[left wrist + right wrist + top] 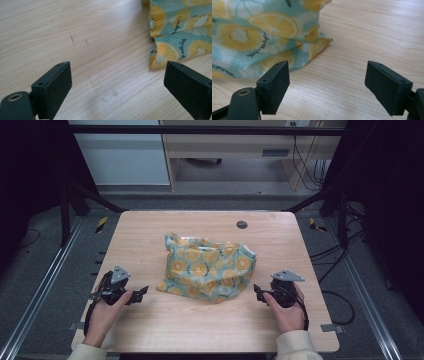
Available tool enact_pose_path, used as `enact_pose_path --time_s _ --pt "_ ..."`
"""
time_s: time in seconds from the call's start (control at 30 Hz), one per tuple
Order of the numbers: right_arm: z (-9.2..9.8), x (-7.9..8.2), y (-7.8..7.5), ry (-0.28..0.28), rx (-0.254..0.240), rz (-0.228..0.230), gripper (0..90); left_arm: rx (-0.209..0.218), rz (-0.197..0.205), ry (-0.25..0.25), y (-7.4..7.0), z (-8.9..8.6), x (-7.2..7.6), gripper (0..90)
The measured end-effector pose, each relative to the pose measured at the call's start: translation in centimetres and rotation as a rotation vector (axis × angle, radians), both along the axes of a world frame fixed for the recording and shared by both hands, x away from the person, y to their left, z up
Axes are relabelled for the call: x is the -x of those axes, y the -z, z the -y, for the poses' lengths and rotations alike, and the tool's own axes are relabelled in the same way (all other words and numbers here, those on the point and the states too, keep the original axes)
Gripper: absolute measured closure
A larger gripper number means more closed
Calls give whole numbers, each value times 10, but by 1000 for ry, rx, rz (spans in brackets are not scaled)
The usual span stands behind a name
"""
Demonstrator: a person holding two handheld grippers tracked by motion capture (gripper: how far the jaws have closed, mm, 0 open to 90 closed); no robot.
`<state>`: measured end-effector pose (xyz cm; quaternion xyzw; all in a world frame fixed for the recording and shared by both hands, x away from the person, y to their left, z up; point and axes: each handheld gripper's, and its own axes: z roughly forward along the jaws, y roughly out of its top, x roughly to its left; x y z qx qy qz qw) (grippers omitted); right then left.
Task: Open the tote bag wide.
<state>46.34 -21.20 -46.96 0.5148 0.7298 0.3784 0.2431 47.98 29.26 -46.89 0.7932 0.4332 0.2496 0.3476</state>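
The fruit-print cloth bag (207,266) lies crumpled at the centre of the table (150,230); its contents, if any, cannot be seen. The left gripper (141,292) and right gripper (258,291) flank it, jaws spread, clear of the fabric.

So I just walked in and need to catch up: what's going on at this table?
A person holds a two-jaw gripper in each hand at a wooden table. A crumpled cloth printed with citrus slices lies in the middle. The left gripper and the right gripper rest on either side of it, pointing inward, jaws open with only bare wood between them. Neither touches the cloth yet.
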Motion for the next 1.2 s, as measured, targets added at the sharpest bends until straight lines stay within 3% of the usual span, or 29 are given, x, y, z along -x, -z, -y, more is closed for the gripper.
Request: enact_pose_path --time_s 0.3,0.6,0.8,0.9,1.0,1.2 --pt "-7 1 -22 -22 25 40 217 8 -10 24 2 2 -4 76" --pt "-30 0 -67 -146 70 85 232 19 -12 27 2 3 -3 78" --pt "-52 -16 -88 -219 119 80 237 23 -21 26 4 1 -3 81" --pt "-61 -30 -96 -223 145 88 233 29 -19 25 3 0 -2 82" --pt "-68 -48 -102 -229 171 75 232 31 -17 27 3 0 -3 84" --pt "-79 -78 -94 -267 150 -42 319 40 -15 25 2 -1 -2 85"
